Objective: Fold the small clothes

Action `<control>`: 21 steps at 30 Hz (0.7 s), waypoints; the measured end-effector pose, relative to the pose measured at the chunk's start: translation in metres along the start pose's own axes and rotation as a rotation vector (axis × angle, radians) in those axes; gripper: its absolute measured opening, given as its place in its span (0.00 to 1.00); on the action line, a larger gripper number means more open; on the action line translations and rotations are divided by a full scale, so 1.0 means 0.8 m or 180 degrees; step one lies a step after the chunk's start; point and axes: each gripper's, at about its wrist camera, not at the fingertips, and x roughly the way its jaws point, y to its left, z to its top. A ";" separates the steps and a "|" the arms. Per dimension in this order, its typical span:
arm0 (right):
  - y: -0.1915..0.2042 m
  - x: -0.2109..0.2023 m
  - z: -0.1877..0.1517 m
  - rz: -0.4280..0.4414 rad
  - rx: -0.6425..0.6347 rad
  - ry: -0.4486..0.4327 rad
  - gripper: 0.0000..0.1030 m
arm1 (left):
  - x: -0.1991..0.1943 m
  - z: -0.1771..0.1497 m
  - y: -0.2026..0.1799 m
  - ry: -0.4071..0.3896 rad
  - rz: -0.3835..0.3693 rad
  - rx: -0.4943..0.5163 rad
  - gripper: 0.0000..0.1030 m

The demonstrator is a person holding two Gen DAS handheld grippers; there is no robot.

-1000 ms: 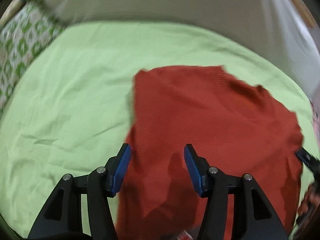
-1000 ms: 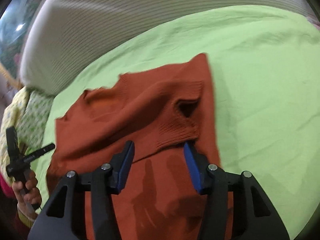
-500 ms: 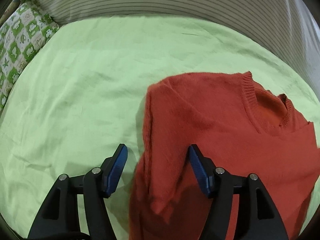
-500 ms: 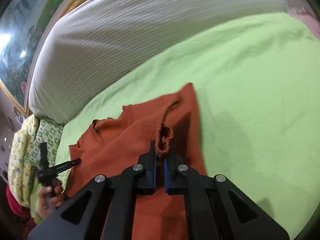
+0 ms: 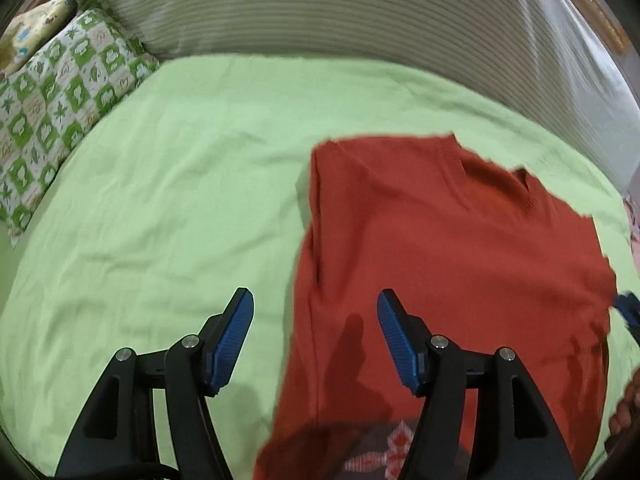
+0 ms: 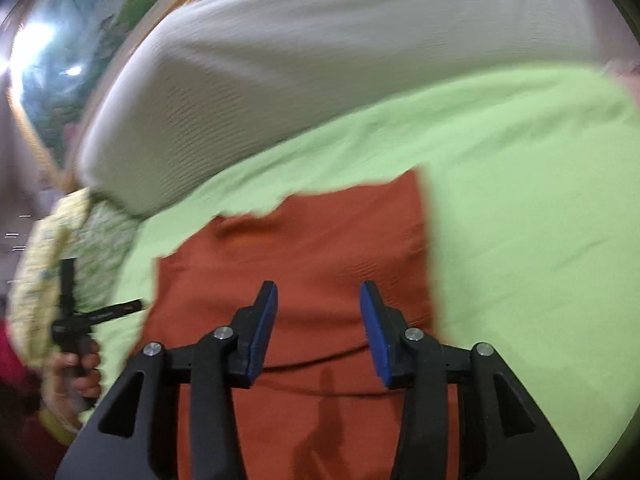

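A rust-red knit top (image 5: pixel 448 248) lies flat on the light green bed sheet (image 5: pixel 168 208), both sides folded in, neckline at the far end. My left gripper (image 5: pixel 316 320) is open and empty, hovering over the top's left folded edge. In the right wrist view the same top (image 6: pixel 320 240) lies under my right gripper (image 6: pixel 318 308), which is open and empty above the cloth's middle. The left gripper (image 6: pixel 96 312) shows there at the far left, held in a hand. The right gripper's blue tip (image 5: pixel 628 308) peeks in at the left view's right edge.
A white ribbed bolster (image 5: pixel 360 20) runs along the far side of the bed. A green-and-white patterned pillow (image 5: pixel 60 100) lies at the far left. A framed picture (image 6: pixel 60 60) hangs behind the bolster. A dark patterned cloth (image 5: pixel 384 452) shows at the near edge.
My right gripper was shut on the sleeve cuff half a second ago; it has let go and opened, and the sleeve now lies folded flat. The left gripper stayed open and pulled back slightly.
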 end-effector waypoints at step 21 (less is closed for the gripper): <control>-0.001 -0.095 -0.106 -0.0436 -0.0036 0.0282 0.59 | -0.087 -0.205 0.055 0.0351 0.0128 -0.0219 0.64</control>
